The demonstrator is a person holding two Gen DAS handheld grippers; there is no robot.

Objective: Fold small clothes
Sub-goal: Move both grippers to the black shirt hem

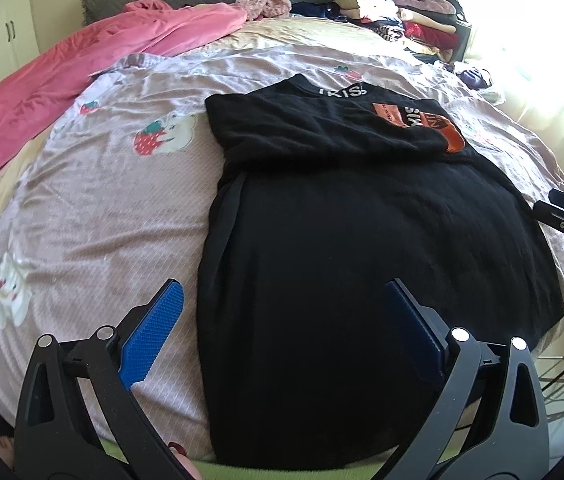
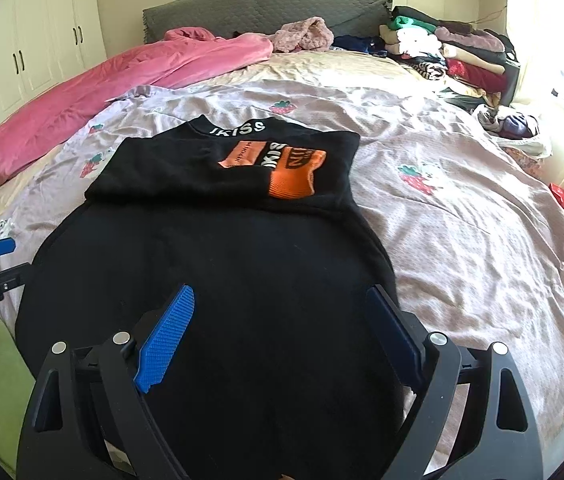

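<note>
Black shirt flat on the bed sheet, left gripper and right gripper both spread apart, empty.

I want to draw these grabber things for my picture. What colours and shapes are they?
Each grabber is black, with two long arms shaped like big tongs. The left gripper has bright blue bumpy pads on its fingers, and round silver bolts at the joints. The right gripper looks just the same. Its side shows a small white letter label.
</note>
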